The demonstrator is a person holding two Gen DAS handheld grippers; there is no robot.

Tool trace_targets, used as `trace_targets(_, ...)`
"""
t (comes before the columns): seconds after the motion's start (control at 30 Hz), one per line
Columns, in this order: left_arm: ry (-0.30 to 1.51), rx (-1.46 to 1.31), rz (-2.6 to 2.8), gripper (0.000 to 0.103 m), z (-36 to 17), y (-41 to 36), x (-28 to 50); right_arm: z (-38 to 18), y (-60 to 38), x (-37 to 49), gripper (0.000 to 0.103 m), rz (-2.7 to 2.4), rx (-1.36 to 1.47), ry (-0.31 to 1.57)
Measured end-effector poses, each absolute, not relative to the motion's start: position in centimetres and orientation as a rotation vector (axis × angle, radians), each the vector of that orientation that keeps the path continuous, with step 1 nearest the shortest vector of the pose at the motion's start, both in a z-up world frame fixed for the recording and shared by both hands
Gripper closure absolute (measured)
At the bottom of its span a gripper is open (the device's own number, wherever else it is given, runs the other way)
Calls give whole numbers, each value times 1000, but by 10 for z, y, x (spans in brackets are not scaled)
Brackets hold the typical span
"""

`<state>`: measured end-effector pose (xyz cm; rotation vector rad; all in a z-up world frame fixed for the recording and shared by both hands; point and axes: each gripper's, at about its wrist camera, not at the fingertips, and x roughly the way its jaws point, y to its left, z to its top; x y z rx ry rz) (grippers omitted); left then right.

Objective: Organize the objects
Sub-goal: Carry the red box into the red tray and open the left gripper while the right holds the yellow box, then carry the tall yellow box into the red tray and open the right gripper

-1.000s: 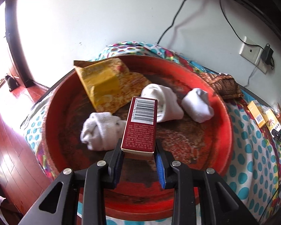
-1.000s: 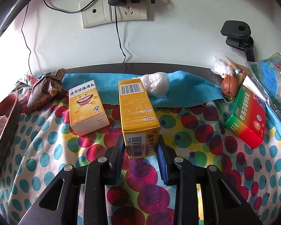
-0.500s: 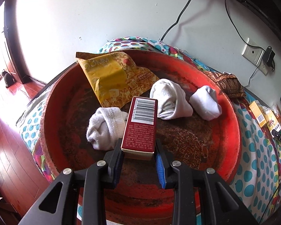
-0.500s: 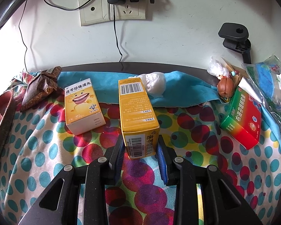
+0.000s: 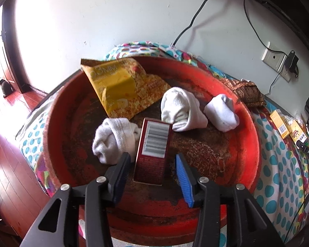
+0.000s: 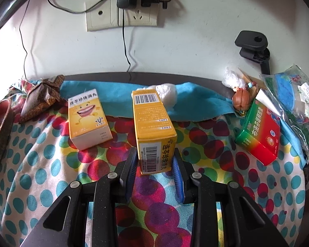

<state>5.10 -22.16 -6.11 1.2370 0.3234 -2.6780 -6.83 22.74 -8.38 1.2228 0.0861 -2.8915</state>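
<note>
In the left wrist view my left gripper [image 5: 152, 164] is open over a round red tray [image 5: 248, 123]. A dark red box [image 5: 152, 150] lies in the tray between the parted fingers, with a gap on each side. Three rolled white socks [image 5: 181, 109] and a yellow snack bag [image 5: 121, 86] also lie in the tray. In the right wrist view my right gripper [image 6: 154, 162] is shut on a yellow medicine box [image 6: 152, 123] over the dotted cloth [image 6: 51, 164].
A second yellow box with a smiling face [image 6: 88, 119] lies left of the held one. A green and red box [image 6: 259, 135] and plastic bags [image 6: 294, 100] lie at the right. A brown packet [image 6: 41, 98], a white wad [image 6: 167, 92] and wall sockets with cables [image 6: 121, 14] are behind.
My left gripper has opened and let go of the dark red box, which now lies in the tray. My right gripper still holds the yellow box and has shifted slightly.
</note>
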Motion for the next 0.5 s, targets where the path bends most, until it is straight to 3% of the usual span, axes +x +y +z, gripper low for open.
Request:
trace_targets(0.23, 295, 1177, -2699, 50, -53, -222, 53, -79, 222, -64, 73, -2903, 1200, 145)
trace_targets(0.5, 307, 1175, -2716, 50, -52, -222, 53, -62, 217, -43, 73, -2886, 1159, 70)
